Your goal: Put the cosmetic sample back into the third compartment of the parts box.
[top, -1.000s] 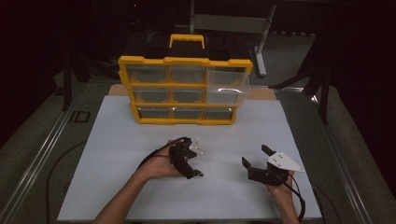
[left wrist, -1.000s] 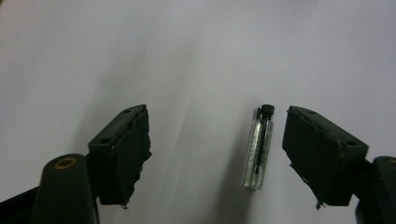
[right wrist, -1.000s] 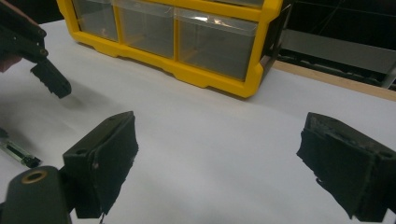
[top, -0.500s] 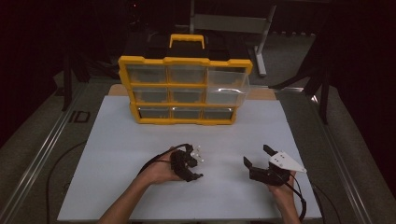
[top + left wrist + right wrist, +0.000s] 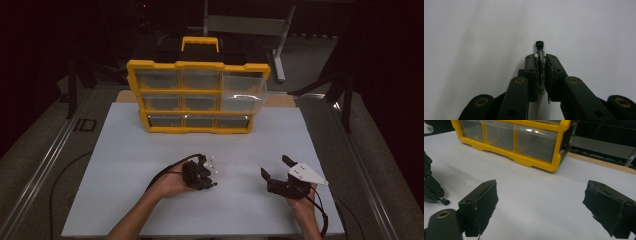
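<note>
My left gripper (image 5: pixel 209 181) (image 5: pixel 542 58) lies low over the white board (image 5: pixel 150 160), just left of its middle. Its jaws have just been closing and now pinch a small part (image 5: pixel 539 46): a thin greenish piece with a black knob that sticks out past the tips. The pads press on it from both sides. My right gripper (image 5: pixel 275 166) (image 5: pixel 544 197) rests to the right near the front edge, open, with nothing between its pads. In the right gripper view the left gripper (image 5: pixel 431 190) sits at the left edge, with the black knob (image 5: pixel 445 201) at its tip.
A yellow organizer (image 5: pixel 197 97) (image 5: pixel 524 140) with clear drawers and a yellow handle stands at the far side of the board. Metal rails run along both sides of the table. Bare board lies between the grippers and the organizer.
The left gripper's jaws have closed onto the small part, and the left hand has shifted slightly toward the near edge. The right gripper has stayed where it was.
</note>
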`<state>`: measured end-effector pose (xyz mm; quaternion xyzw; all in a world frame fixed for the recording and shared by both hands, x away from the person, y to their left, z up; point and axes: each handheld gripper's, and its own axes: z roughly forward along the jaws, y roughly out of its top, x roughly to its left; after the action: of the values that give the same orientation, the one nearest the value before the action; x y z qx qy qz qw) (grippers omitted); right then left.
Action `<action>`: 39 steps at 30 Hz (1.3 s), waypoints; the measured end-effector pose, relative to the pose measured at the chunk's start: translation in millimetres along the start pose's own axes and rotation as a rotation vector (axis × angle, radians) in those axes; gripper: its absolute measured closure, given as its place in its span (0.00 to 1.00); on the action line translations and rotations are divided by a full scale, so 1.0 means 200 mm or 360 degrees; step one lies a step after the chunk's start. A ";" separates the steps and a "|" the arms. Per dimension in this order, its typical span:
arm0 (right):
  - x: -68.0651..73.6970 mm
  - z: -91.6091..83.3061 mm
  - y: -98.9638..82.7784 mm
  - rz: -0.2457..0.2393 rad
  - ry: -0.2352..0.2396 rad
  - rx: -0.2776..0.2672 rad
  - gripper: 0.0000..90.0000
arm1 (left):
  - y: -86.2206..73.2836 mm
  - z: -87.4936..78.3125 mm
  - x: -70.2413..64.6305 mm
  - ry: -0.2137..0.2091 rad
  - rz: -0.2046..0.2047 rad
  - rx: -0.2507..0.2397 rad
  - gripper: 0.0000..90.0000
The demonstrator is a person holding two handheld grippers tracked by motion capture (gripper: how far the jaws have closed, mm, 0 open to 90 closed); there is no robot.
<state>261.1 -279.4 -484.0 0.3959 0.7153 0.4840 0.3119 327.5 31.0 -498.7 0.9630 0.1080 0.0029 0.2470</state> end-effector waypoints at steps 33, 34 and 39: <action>0.00 -0.01 0.00 -0.0008 0.0000 -0.0019 0.14 | 0.01 -0.18 0.04 0.0110 -0.0041 -0.0058 0.91; 0.00 -0.01 0.00 -0.0009 -0.0001 -0.0020 0.14 | 0.01 -0.18 0.04 0.0111 -0.0043 -0.0056 0.91; 0.00 -0.01 0.00 -0.0010 0.0001 -0.0021 0.14 | 0.01 -0.21 0.05 0.0127 -0.0049 -0.0067 0.91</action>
<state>258.9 -281.6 -483.4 0.3914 0.7134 0.4878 0.3160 335.0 50.6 -461.2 0.9549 0.1325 0.0399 0.2628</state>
